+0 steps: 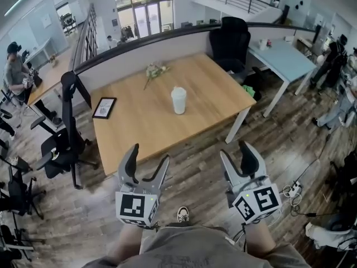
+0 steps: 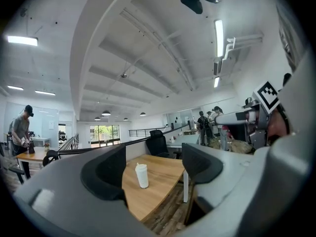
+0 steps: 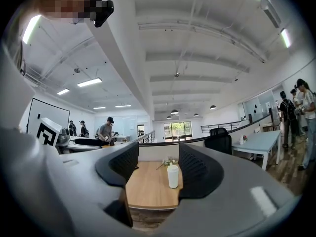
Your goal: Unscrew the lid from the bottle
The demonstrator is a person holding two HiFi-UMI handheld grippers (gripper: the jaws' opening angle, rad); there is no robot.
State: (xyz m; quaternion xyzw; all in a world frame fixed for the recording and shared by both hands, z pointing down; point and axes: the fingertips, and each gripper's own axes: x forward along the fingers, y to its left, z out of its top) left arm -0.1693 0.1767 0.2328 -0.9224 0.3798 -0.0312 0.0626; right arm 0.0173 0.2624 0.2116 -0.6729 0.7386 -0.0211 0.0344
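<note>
White bottle [image 1: 178, 100] sits beyond left gripper [image 1: 149, 154] and right gripper [image 1: 234, 148], jaws spread — frame [image 1: 104, 107] in head view alone.

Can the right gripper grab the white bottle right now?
Probably not yet: the right gripper hangs over the floor, short of the table, and the bottle stands mid-table. Nothing blocks the path.

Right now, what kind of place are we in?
Probably an open-plan office: a light wooden desk backed by a curved grey partition, with a black swivel office chair at the next desk.
</note>
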